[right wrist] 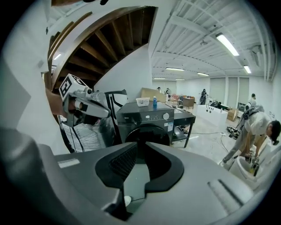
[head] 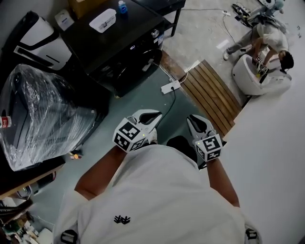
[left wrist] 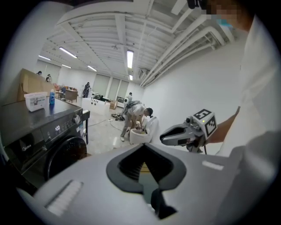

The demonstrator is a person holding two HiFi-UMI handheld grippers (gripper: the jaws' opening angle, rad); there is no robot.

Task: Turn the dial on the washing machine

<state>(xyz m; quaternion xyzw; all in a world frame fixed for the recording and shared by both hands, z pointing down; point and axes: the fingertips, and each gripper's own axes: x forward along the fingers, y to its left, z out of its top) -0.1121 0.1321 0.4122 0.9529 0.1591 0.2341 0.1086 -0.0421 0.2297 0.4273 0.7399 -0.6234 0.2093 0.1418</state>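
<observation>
On the washing machine (head: 119,52) sit a white box (head: 103,20) and a blue bottle (head: 122,6) — contents unseen; left gripper (head: 153,115) clenched empty, right gripper (head: 193,119) barely parted, empty

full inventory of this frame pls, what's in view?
washing machine: 1, black, ahead left
dial: 1, silver, right of its panel
box: 1, white, on machine top
bottle: 1, blue, beside the box
table: 1, black, right of machine
wrapped appliance: 1, dark under clear plastic, left of machine
power strip: 1, white, floor before machine
slatted board: 1, wooden brown, floor right of strip
other person: 1, pale clothes, bent over white tub, far right
left tool: 1, white, jaws together, empty
right tool: 1, white, jaws slightly apart, empty
</observation>
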